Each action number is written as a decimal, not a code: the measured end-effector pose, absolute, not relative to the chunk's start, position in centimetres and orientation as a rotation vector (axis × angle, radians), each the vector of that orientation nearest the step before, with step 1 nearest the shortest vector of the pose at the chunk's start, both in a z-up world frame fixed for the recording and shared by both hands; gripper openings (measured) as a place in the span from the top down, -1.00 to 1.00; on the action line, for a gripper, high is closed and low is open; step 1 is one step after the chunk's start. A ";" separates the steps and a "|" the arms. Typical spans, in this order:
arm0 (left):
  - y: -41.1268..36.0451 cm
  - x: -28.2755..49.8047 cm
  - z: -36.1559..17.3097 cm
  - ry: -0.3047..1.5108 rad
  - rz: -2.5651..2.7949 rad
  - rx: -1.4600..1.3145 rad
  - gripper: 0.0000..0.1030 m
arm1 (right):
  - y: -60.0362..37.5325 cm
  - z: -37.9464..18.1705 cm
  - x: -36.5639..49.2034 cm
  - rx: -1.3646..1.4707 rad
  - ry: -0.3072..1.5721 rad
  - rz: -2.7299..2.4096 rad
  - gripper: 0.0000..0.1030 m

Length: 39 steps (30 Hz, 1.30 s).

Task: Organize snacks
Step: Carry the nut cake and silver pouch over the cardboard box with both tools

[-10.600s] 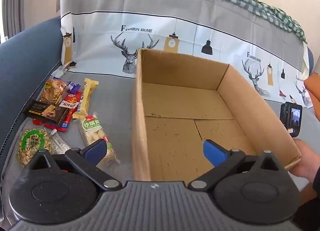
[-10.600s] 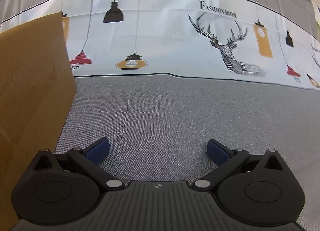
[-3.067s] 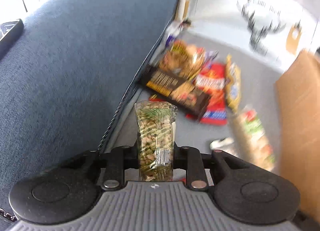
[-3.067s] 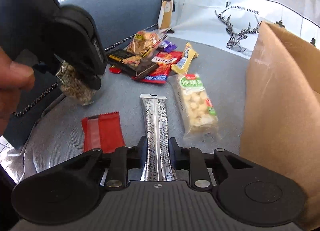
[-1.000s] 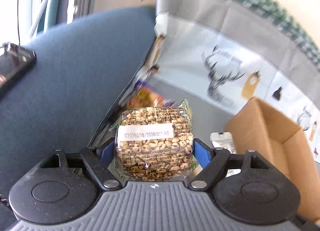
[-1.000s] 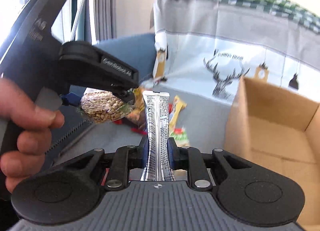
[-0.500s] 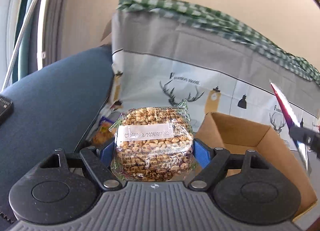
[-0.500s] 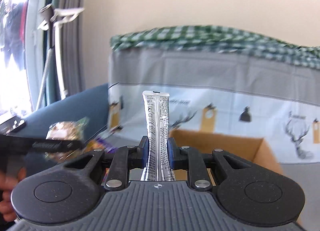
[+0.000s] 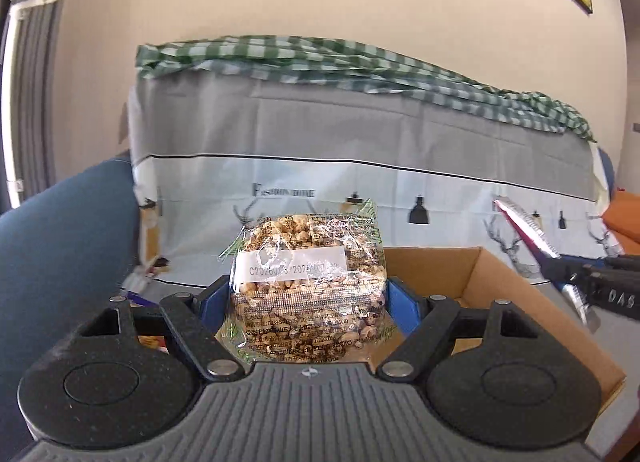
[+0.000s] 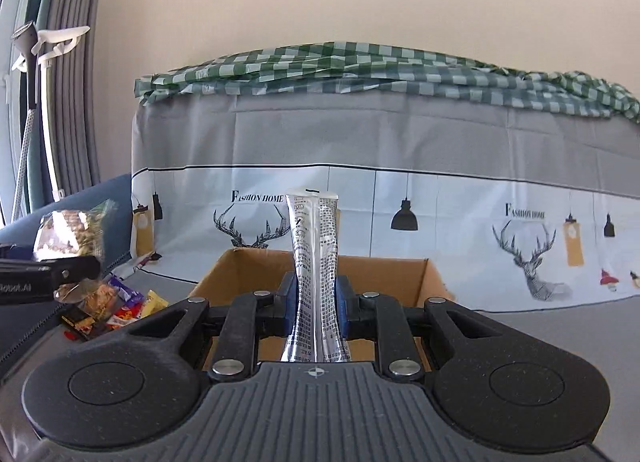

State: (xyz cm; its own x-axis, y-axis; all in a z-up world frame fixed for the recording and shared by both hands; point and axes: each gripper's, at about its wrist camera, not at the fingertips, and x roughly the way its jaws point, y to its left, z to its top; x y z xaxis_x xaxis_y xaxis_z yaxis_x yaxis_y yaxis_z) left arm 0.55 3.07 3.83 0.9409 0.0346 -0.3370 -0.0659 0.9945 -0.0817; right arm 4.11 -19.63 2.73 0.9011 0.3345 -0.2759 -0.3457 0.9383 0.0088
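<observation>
My left gripper [image 9: 307, 304] is shut on a clear pack of puffed grain snack [image 9: 306, 282], held wide between the blue pads. Behind it lies the open cardboard box [image 9: 504, 282]. My right gripper [image 10: 316, 304] is shut on a silver stick packet [image 10: 316, 262] that stands upright, with the cardboard box [image 10: 428, 276] right behind and below it. In the left wrist view the right gripper [image 9: 576, 282] shows at the right edge with its packet [image 9: 524, 228] slanting over the box. In the right wrist view the left gripper [image 10: 44, 274] and its grain pack [image 10: 70, 234] show at the left.
Several loose snack packs [image 10: 108, 304] lie on the grey sofa seat left of the box. A blue sofa arm [image 9: 60, 242] rises on the left. A deer-print cloth [image 10: 400, 230] covers the backrest, with a green checked cloth [image 10: 360, 66] on top.
Both grippers swung from the snack pile to the box and rose a little, each keeping its pack. The box now sits straight ahead of both.
</observation>
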 end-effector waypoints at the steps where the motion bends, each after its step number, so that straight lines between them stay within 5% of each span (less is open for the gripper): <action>1: 2.6 0.8 3.8 0.343 0.044 -0.098 -0.63 | -19.7 2.6 4.0 -0.056 0.277 0.353 0.59; 18: -5.3 4.7 2.4 0.352 -0.095 -0.076 -0.63 | -24.1 2.1 4.6 -0.047 0.294 0.249 0.59; 39: -5.3 4.5 2.0 0.371 -0.137 -0.087 -0.63 | -23.2 1.7 5.0 -0.079 0.299 0.250 0.59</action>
